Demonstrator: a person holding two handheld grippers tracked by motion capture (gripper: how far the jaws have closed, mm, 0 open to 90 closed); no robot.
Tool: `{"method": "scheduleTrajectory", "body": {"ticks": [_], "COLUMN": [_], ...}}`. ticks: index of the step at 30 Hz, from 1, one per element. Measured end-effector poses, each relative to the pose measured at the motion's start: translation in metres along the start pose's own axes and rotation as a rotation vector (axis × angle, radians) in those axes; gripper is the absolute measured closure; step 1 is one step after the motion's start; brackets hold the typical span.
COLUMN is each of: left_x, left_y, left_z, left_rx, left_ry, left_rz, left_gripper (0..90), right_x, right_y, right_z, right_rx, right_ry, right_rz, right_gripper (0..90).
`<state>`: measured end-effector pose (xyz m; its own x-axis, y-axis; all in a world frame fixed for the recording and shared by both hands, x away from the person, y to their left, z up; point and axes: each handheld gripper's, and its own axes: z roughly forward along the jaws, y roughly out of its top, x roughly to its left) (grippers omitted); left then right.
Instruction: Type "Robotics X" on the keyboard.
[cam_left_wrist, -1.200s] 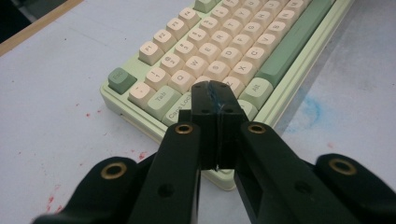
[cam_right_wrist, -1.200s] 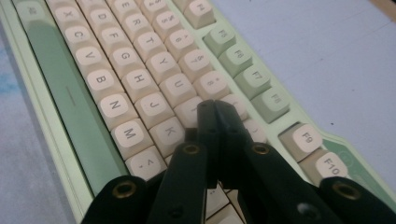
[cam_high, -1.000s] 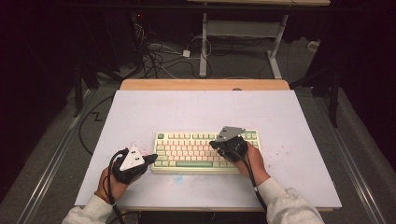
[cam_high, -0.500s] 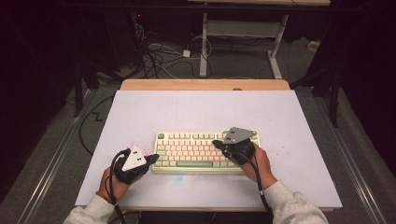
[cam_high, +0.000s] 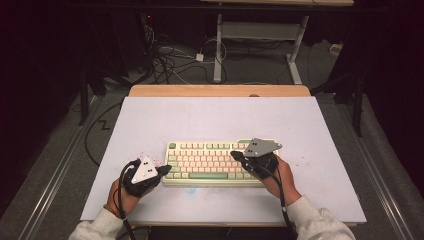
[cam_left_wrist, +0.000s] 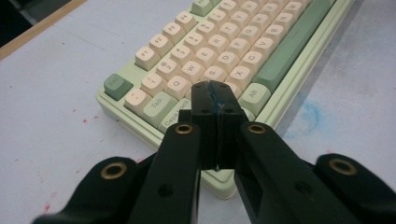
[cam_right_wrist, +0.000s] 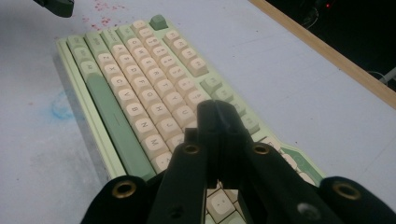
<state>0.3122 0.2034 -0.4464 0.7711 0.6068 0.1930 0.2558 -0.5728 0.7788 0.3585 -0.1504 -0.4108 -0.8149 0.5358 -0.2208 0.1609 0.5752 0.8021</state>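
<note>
High view: nearest the bottom edge, the person's sleeves and hands come in, each carrying a gripper. The left gripper sits at the near left corner of the keyboard, its jaws pressed together with nothing between them; in the left gripper view the closed tips hang just above the Caps Lock and A area, and whether they touch a key cannot be told. The right gripper is over the right part of the keyboard, jaws likewise together and empty; in the right gripper view its tips hover above the keys on the right half of the letter block, near the green modifier keys.

The keyboard itself lies flat in the near middle of the tabletop, square to the person, with cream keys and a green space bar. Faint red specks and a blue smudge mark the surface beside it.

The work in hand looks like pressing keys with the closed tips, one gripper per half. The next move probably calls for lowering one closed tip straight down on a single key, keeping clear of its neighbours, while the other gripper waits.

Beyond the tabletop's wooden far edge, cables lie on the floor.
</note>
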Motion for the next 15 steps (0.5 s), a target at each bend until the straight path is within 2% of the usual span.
{"method": "scheduleTrajectory", "body": {"ticks": [15], "left_x": [-0.001], "left_y": [0.016], "left_z": [0.008], "left_rx": [-0.017], "left_ry": [-0.013], "left_rz": [0.017], "left_gripper": [87.3], "right_x": [-0.001], "right_y": [-0.008], "right_z": [-0.018], "right_rx": [-0.040], "right_ry": [-0.008], "right_rz": [0.004], "right_gripper": [89.3]}}
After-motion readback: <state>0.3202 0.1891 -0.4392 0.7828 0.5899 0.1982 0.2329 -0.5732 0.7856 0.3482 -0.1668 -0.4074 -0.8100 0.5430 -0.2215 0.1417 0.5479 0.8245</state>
